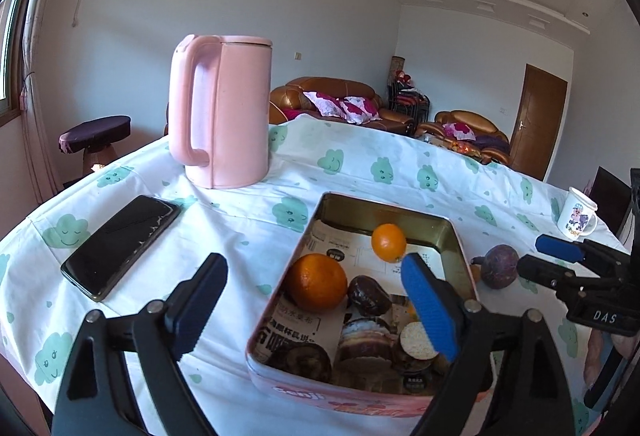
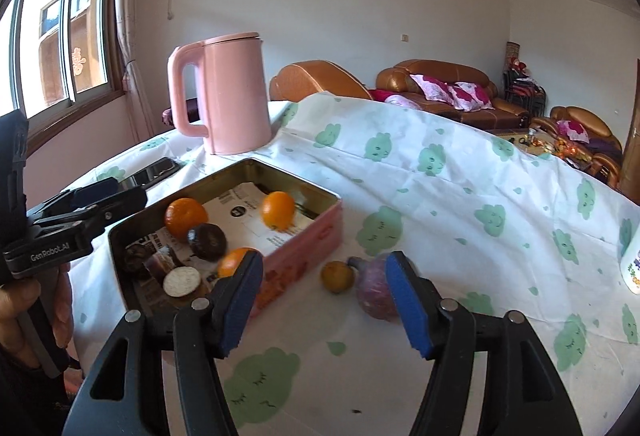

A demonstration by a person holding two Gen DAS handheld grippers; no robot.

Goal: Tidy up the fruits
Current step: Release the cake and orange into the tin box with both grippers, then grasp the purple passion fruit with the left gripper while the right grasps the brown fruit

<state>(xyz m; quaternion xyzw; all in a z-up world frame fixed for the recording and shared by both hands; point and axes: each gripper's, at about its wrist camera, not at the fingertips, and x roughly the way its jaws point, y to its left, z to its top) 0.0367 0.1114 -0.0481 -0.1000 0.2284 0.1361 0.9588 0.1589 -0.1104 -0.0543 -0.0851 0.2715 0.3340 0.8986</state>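
Observation:
A pink tin (image 1: 452,232) lined with printed paper holds a large orange (image 1: 316,282), a smaller orange (image 1: 388,242) that looks blurred, a dark round fruit (image 1: 368,294) and several dark pieces at its near end. My left gripper (image 1: 314,264) hangs open over the tin's near end, empty. Right of the tin, a small yellow-orange fruit (image 2: 337,277) and a purple fruit (image 2: 374,288) lie on the cloth. My right gripper (image 2: 323,262) stands open just before them, the purple fruit close against its right finger. Neither pad presses on anything.
A pink kettle (image 1: 224,112) stands behind the tin. A black phone (image 1: 120,244) lies to the tin's left. A white mug (image 1: 578,214) sits at the far right near the table's edge. The round table (image 2: 460,196) wears a cloud-print cloth.

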